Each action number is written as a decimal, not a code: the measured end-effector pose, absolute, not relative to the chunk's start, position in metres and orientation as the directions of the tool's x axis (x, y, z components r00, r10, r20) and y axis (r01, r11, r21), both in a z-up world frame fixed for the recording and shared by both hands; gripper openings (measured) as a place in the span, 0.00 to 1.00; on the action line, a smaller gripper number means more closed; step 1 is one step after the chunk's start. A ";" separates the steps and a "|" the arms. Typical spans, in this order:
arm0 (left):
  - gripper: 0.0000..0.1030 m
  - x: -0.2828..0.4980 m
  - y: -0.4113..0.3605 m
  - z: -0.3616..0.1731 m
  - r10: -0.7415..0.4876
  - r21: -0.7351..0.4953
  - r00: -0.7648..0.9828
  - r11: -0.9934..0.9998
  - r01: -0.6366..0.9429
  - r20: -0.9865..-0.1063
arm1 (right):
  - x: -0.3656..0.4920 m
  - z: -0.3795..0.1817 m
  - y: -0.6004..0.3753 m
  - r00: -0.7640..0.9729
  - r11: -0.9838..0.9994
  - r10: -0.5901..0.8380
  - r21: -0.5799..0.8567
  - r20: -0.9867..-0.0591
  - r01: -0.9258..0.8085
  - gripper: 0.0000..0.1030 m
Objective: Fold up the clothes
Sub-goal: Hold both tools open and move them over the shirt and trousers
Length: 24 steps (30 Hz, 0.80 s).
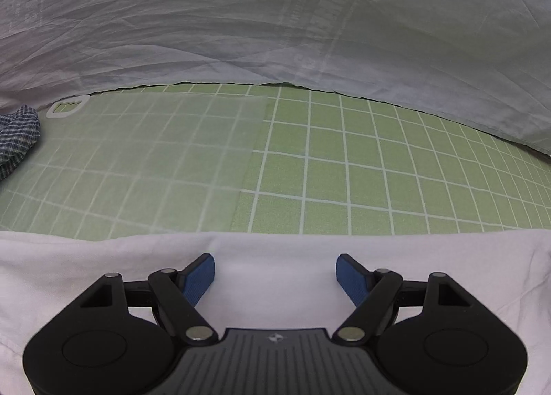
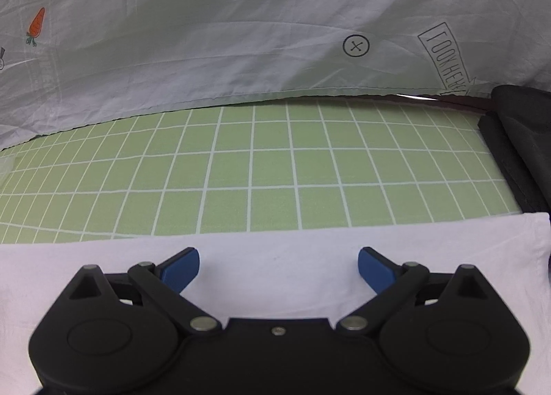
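Observation:
A white garment [image 1: 275, 250] lies flat on the green checked sheet [image 1: 344, 171], its far edge straight across the view. My left gripper [image 1: 275, 274] is open above it, blue pads [image 1: 199, 277] spread wide, nothing between them. In the right wrist view the same white garment [image 2: 275, 257] lies under my right gripper [image 2: 279, 269], which is also open and empty. The garment's right edge [image 2: 540, 257] shows at the far right.
A pale cloth with carrot print [image 1: 275, 16] hangs behind the sheet, also in the right wrist view [image 2: 241, 33]. A blue checked garment [image 1: 17, 136] is bunched at the left. A dark garment [image 2: 520, 140] lies at the right. A translucent film [image 1: 155, 160] covers the sheet's left.

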<state>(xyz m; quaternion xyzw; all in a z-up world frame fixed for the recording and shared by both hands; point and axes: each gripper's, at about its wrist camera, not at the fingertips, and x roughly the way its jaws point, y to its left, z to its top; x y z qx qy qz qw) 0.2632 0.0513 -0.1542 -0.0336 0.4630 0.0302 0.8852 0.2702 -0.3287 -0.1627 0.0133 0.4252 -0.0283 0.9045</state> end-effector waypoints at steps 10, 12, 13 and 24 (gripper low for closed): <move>0.77 0.164 0.075 -0.134 0.028 -0.060 0.566 0.989 -0.136 -0.824 | 0.131 -0.168 -0.300 0.581 1.000 -0.012 0.000 -0.814 0.020 0.97; 0.77 0.143 0.089 -0.133 0.024 -0.088 0.557 0.981 -0.174 -0.830 | 0.104 -0.171 -0.295 0.561 1.000 -0.015 -0.004 -0.827 0.020 0.98; 0.77 0.133 0.096 -0.133 0.022 -0.104 0.553 0.975 -0.194 -0.833 | 0.092 -0.172 -0.294 0.563 1.000 -0.015 -0.002 -0.826 0.023 0.99; 0.77 0.059 0.175 -0.123 0.016 -0.244 0.581 0.898 -0.366 -0.814 | 0.016 -0.165 -0.276 0.589 0.995 -0.074 -0.019 -0.805 0.100 0.99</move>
